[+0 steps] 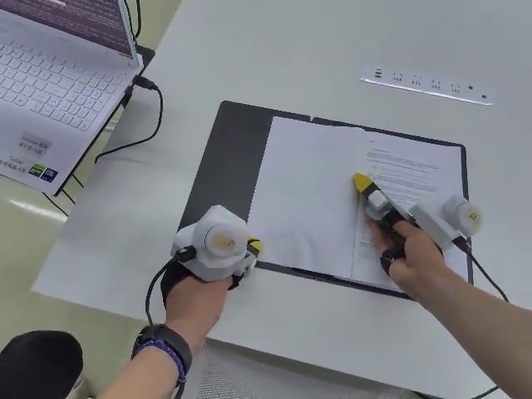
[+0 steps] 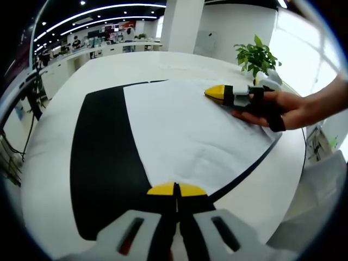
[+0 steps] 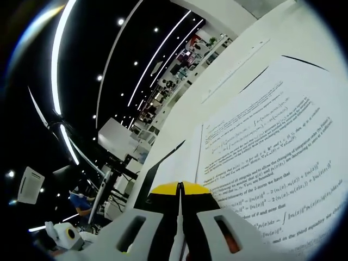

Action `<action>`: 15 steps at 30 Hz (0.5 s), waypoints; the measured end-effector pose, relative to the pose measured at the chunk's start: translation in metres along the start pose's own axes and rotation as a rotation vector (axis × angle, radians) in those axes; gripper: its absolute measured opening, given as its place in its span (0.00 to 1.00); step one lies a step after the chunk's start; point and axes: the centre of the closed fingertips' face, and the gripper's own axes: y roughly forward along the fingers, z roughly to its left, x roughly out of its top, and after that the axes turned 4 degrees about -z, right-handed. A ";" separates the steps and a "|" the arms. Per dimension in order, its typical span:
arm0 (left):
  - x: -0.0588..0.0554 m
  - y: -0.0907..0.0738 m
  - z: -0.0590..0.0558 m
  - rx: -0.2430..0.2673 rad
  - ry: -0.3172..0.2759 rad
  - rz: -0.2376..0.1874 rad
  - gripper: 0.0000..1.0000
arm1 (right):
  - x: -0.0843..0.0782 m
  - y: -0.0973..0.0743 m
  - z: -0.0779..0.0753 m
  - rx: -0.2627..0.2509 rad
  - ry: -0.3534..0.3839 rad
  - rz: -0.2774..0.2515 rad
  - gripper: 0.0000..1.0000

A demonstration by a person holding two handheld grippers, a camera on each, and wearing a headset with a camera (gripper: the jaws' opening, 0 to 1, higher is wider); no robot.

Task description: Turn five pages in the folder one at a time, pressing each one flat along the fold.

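White bench [image 1: 274, 50] nearest me: my left gripper [image 2: 176, 189], jaws together and empty, rests on the near edge of the folder [image 1: 220, 166]. Further in, my right gripper [image 1: 362, 182], likewise closed, presses the fold beside one turned page [image 1: 307, 195]. I can't judge how many of the five remain.

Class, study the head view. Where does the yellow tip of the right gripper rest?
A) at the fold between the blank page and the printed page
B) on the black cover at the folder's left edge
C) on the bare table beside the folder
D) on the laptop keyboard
A: the right gripper lays its yellow tip on the fold, with the blank page on one side and the printed page on the other.
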 end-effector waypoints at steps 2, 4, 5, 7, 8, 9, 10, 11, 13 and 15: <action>0.000 0.000 -0.001 0.002 0.010 0.000 0.00 | -0.002 -0.004 0.000 0.002 0.009 -0.002 0.00; 0.000 0.000 -0.001 0.002 0.018 -0.002 0.00 | -0.003 -0.006 -0.002 0.002 0.017 -0.004 0.00; 0.000 0.000 -0.001 0.000 0.019 -0.002 0.00 | -0.004 -0.008 -0.001 0.001 0.021 -0.005 0.00; 0.000 0.000 0.000 -0.002 0.014 -0.001 0.00 | -0.006 -0.010 -0.001 0.000 0.019 -0.004 0.00; 0.000 0.000 0.000 -0.003 0.015 -0.001 0.00 | -0.007 -0.012 -0.001 0.001 0.015 -0.001 0.00; 0.000 0.000 -0.001 -0.004 0.019 0.000 0.00 | -0.008 -0.013 -0.001 0.001 0.017 0.000 0.00; 0.000 0.000 -0.001 -0.004 0.023 0.001 0.00 | -0.009 -0.015 0.000 0.001 0.017 0.001 0.00; 0.000 0.000 -0.001 -0.004 0.023 0.002 0.00 | -0.011 -0.017 -0.002 0.001 0.014 0.005 0.00; 0.000 0.000 0.000 -0.005 0.023 0.004 0.00 | -0.013 -0.020 -0.005 0.002 0.010 0.012 0.00; 0.000 0.000 0.000 -0.007 0.021 0.006 0.00 | -0.017 -0.024 -0.007 0.003 0.006 0.018 0.00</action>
